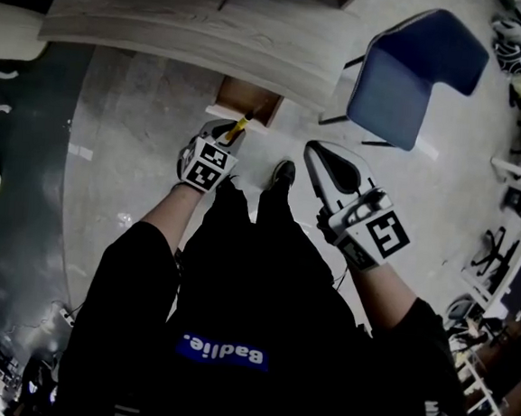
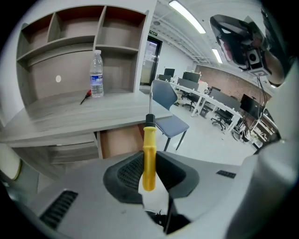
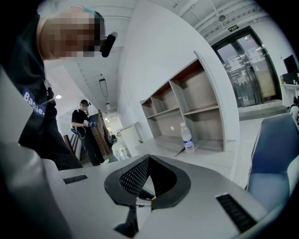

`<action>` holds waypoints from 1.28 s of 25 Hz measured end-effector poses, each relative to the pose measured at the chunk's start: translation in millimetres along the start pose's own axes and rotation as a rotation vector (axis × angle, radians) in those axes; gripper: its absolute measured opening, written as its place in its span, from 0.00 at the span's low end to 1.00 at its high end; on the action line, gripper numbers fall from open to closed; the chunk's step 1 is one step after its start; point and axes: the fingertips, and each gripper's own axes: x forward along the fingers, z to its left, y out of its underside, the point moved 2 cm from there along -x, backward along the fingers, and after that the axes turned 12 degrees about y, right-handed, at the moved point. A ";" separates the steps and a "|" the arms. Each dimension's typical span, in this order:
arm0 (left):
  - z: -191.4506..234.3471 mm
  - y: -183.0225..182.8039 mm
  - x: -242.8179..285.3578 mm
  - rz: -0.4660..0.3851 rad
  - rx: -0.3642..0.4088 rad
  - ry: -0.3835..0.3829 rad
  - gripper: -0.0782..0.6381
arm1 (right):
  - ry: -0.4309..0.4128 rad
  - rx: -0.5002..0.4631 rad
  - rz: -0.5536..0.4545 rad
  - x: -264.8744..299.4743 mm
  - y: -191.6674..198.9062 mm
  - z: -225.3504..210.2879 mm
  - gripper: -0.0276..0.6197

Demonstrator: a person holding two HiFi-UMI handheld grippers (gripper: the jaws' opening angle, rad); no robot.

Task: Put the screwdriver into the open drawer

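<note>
1. Left hand-held gripper (image 2: 149, 153): jaws clamped on the yellow handle of the screwdriver (image 2: 149, 140).
2. Open drawer (image 1: 248, 98): under the tabletop (image 1: 169, 13), at 12 o'clock of the screwdriver.
3. Right hand-held gripper (image 3: 148, 158): closed, empty.

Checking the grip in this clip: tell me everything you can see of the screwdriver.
The screwdriver has a yellow, plastic-looking handle, a black collar and a thin metal shaft; its tip cannot be made out. The jaws of the left gripper clamp the handle near its middle, with the butt end between the pads and the shaft pointing away from the gripper. It is held in the air close to the open drawer. Nothing else touches it.
</note>
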 end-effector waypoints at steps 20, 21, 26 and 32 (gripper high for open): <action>40.2 31.7 50.5 0.290 0.162 -0.037 0.22 | 0.043 0.015 0.064 -10.1 29.5 -14.8 0.09; 41.9 31.0 51.3 0.299 0.179 -0.037 0.22 | 0.045 0.016 0.066 -10.4 29.8 -15.0 0.09; 52.0 31.7 57.0 0.370 0.268 -0.034 0.22 | 0.051 0.016 0.075 -9.9 30.0 -16.2 0.09; 66.1 37.0 63.7 0.415 0.305 -0.046 0.22 | 0.067 0.018 0.089 -11.0 33.7 -19.4 0.09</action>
